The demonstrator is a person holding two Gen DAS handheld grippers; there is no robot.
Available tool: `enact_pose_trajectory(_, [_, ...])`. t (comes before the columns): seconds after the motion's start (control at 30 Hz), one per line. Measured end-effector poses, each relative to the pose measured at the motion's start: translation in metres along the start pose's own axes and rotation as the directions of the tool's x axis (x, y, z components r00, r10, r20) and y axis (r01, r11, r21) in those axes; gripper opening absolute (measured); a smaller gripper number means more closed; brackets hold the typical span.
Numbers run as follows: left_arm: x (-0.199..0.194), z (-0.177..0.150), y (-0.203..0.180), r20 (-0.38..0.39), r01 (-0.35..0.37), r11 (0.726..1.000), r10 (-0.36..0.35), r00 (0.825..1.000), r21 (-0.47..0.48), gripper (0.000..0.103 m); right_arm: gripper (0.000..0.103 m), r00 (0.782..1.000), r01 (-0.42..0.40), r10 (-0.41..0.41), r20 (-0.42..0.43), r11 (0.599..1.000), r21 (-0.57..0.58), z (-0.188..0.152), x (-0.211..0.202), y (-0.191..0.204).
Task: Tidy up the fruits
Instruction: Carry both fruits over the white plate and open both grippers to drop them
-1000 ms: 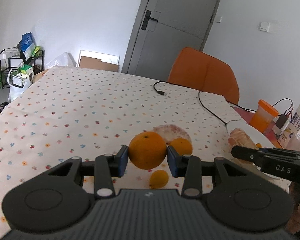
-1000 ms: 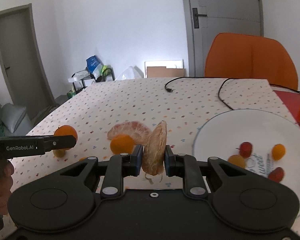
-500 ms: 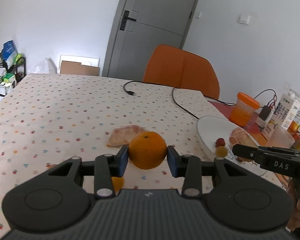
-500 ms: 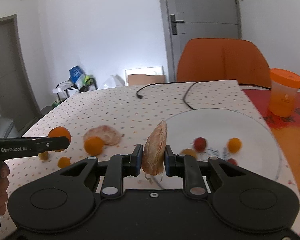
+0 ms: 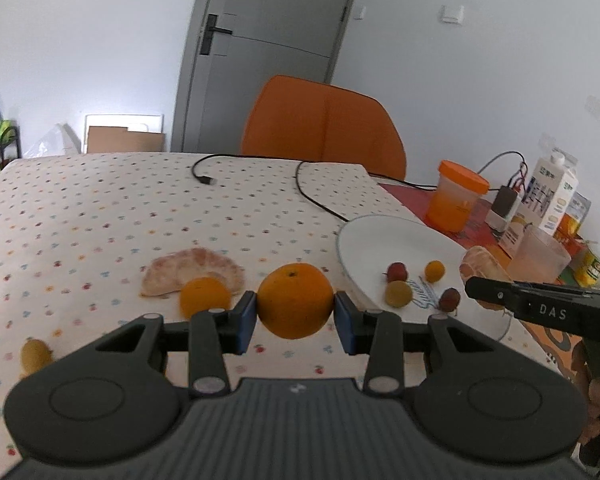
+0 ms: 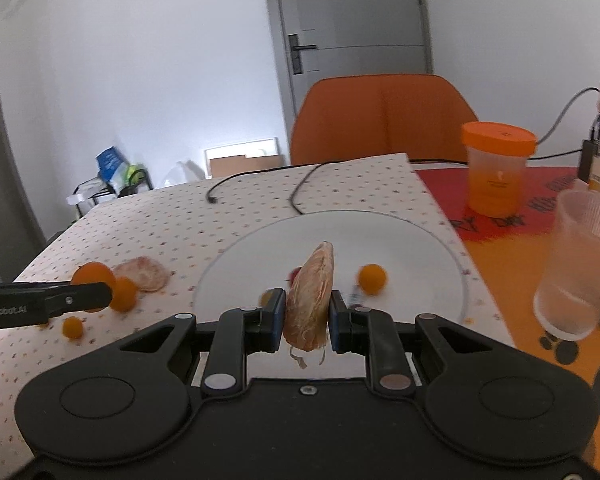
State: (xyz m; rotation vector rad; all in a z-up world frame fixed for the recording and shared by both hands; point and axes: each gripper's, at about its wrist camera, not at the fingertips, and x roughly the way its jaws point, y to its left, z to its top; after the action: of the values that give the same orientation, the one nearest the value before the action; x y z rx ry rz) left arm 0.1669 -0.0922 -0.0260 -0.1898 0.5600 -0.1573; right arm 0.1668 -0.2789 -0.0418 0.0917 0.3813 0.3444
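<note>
Dotted tablecloth (image 5: 100, 208), white plate (image 6: 420, 256) at 2 o'clock of it. Left gripper (image 5: 296, 316) clenched on orange (image 5: 295, 300); right gripper (image 6: 305, 314) clamps peeled segment (image 6: 310, 296) over plate. Step: carrying fruit to plate. Next: lower, release segment among berries.

Left hand-held gripper (image 5: 295, 311) clamps a whole orange (image 5: 295, 301) between its blue pads, lifted off the tabletop (image 5: 100, 216). Just left of it: a smaller orange (image 5: 204, 297) against a peeled citrus half (image 5: 192, 269). Right of it: white plate (image 5: 374, 236) holding four small fruits. Far right, right hand-held gripper (image 5: 485, 287) grips a peeled segment (image 5: 480, 265) over the plate's edge.
</note>
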Motion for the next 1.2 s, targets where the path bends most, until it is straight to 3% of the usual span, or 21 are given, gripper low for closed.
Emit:
enact_pose_trajectory(0.47, [0.021, 0.006, -0.038, -0.023, 0.048, 0.997, -0.047, 0.999, 0.067, 0.04, 0.023, 0.997, 0.07, -0.07, 0.009, 0.996, 0.05, -0.002, 0.001, -0.036])
enact_pose_trajectory(0.9, [0.037, 0.011, -0.073, -0.047, 0.098, 0.99, -0.093, 0.995, 0.101, 0.04, 0.027, 0.997, 0.052, -0.056, 0.059, 0.996, 0.074, -0.006, -0.022, -0.046])
enact_pose_trajectory(1.07, [0.033, 0.011, -0.074, -0.027, 0.063, 0.991, -0.06, 0.998, 0.119, 0.056, 0.032, 0.998, 0.035, -0.039, 0.054, 0.996, 0.081, -0.008, -0.022, -0.043])
enact_pose_trajectory(1.2, [0.028, 0.01, -0.056, -0.021, 0.024, 0.996, -0.022, 1.0, 0.089, 0.06, 0.033, 0.999, 0.025, -0.028, 0.046, 0.996, 0.08, -0.009, -0.02, -0.039])
